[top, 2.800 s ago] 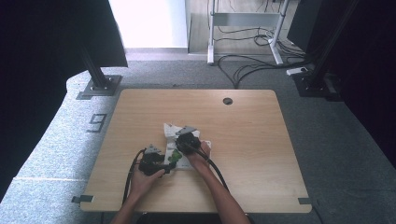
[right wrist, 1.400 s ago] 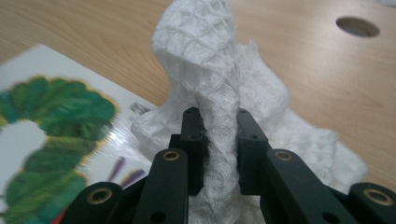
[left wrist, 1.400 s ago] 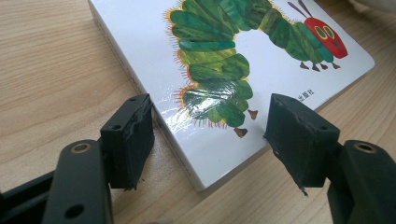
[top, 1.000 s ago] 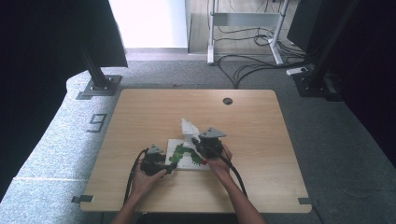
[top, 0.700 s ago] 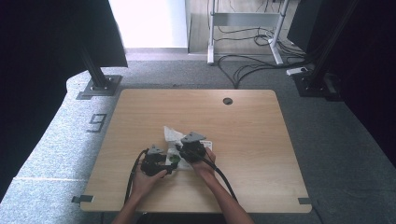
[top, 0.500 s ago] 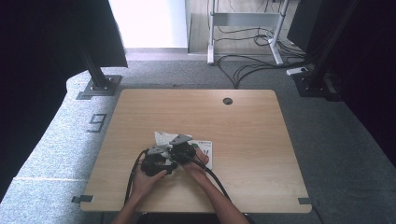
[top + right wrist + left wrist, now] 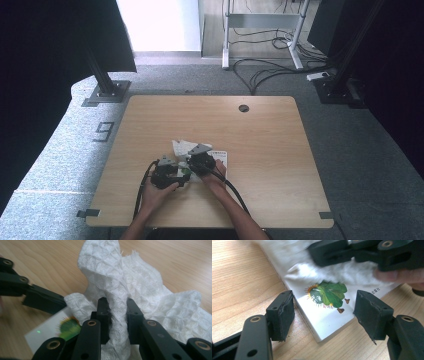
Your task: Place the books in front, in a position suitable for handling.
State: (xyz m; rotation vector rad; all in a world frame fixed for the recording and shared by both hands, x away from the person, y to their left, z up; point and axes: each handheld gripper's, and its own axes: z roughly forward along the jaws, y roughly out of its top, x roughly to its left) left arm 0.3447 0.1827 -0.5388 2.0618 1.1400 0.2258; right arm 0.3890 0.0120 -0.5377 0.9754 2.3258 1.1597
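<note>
A rectangular wooden table (image 7: 260,130) with a round cable hole (image 7: 243,108) near its far edge stands on grey carpet (image 7: 345,145). Beyond the table's far edge, cables (image 7: 270,70) lie beneath a metal desk frame (image 7: 260,22); to the frame's left, bright light falls through an opening (image 7: 157,22)

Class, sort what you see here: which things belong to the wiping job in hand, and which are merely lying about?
In the job:
- white cloth, pinched in the right gripper
- white book with a green picture, under the cloth
- left gripper, jaws either side of the book's corner

Lying about:
- cables on the floor
- metal stand behind the table
</note>
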